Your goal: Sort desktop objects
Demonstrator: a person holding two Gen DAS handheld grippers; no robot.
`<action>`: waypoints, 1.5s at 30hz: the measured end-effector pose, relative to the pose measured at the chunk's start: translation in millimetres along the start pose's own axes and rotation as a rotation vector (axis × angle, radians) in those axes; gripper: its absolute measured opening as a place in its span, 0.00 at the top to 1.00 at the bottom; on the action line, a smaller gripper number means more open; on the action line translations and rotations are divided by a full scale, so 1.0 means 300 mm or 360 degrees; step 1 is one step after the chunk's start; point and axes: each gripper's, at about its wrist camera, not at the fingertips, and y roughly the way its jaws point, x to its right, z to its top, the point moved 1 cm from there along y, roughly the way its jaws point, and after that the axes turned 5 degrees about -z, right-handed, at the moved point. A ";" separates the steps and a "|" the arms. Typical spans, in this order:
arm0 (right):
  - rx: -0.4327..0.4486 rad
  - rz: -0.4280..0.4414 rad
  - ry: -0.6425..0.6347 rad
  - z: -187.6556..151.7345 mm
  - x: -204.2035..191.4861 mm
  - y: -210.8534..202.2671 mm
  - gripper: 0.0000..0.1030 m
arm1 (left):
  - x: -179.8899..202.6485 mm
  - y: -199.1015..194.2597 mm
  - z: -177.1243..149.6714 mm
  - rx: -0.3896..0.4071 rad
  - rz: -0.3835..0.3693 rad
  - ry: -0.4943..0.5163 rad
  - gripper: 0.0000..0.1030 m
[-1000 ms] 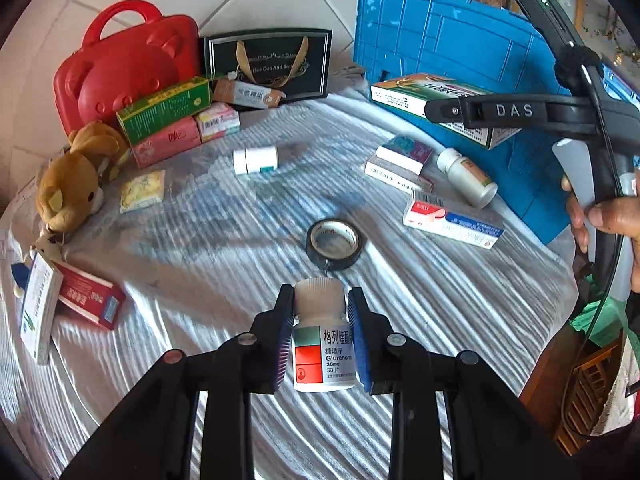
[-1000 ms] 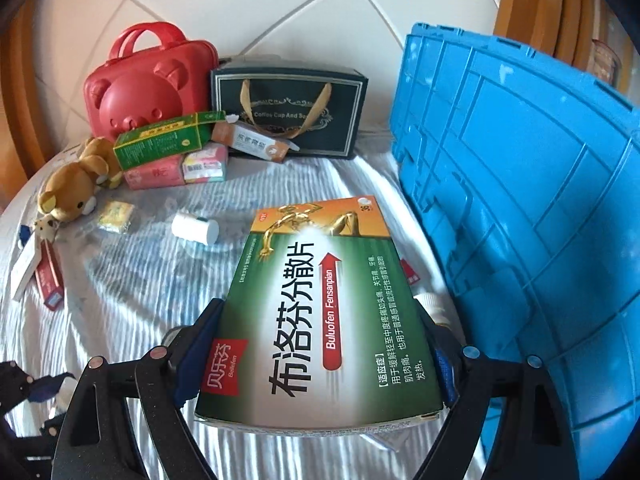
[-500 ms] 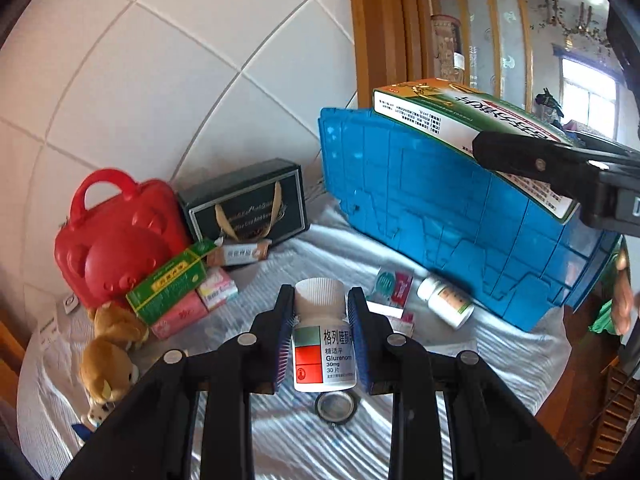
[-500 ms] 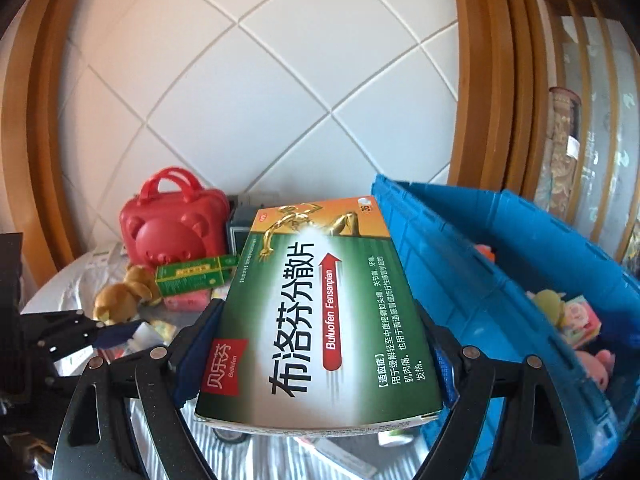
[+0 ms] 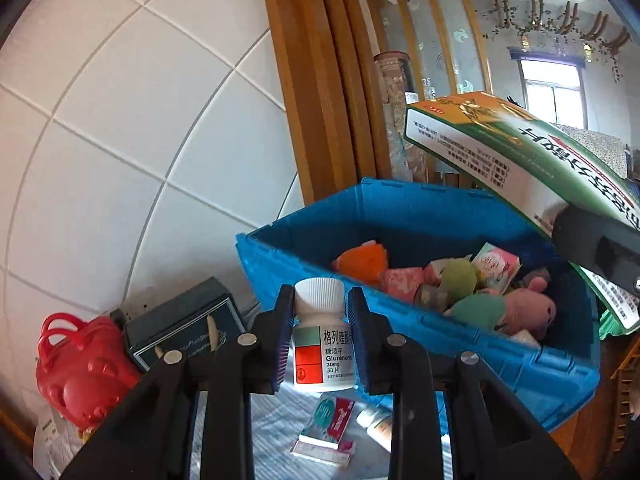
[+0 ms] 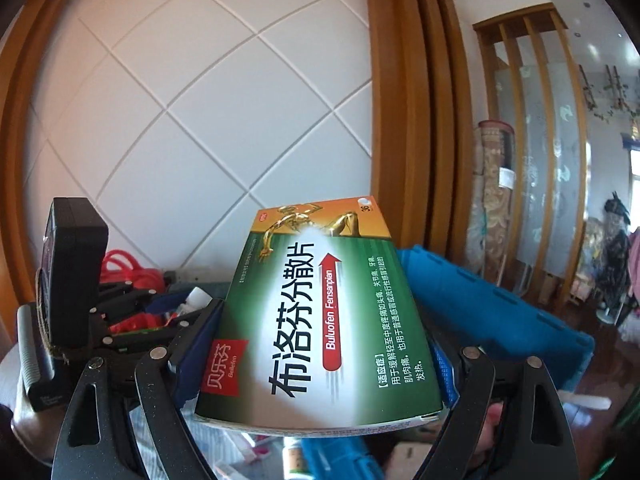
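Note:
My left gripper is shut on a white pill bottle with a red and green label, held in the air just in front of the near wall of the blue crate. My right gripper is shut on a large green and orange medicine box, held high over the crate's right side; the box also shows in the left wrist view. The crate holds plush toys and small boxes.
On the table below lie a small medicine box and a white bottle. A red bear case and a dark gift box stand by the tiled wall. The left gripper's body is at the right wrist view's left.
Both grippers have risen from the table with their loads and moved towards the blue crate. The crate's inside has come into view.

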 end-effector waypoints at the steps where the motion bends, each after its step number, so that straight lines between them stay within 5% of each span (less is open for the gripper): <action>1: 0.0009 -0.0029 0.0008 0.013 0.047 -0.004 0.15 | 0.033 0.028 0.030 0.0001 0.0001 0.0013 0.74; 10: -0.0082 -0.0174 0.0081 0.066 0.393 0.136 0.15 | 0.291 0.226 0.231 -0.0002 -0.0102 0.0045 0.74; 17: -0.0165 -0.0194 0.0145 0.042 0.510 0.255 0.14 | 0.382 0.357 0.275 -0.0091 -0.0065 0.0103 0.74; 18: -0.0168 -0.0219 0.0144 0.042 0.517 0.277 0.13 | 0.385 0.374 0.284 -0.0100 -0.0038 0.0107 0.66; 21: -0.0226 -0.0240 0.0193 0.048 0.552 0.345 0.11 | 0.380 0.400 0.307 -0.0099 0.0088 0.0099 0.15; 22: -0.0227 -0.0223 0.0228 0.049 0.565 0.353 0.08 | 0.376 0.393 0.311 -0.0068 0.0121 0.0095 0.09; 45: -0.0198 -0.0056 0.0196 -0.030 0.477 0.247 0.00 | 0.277 0.249 0.146 -0.0046 0.0338 -0.0049 0.07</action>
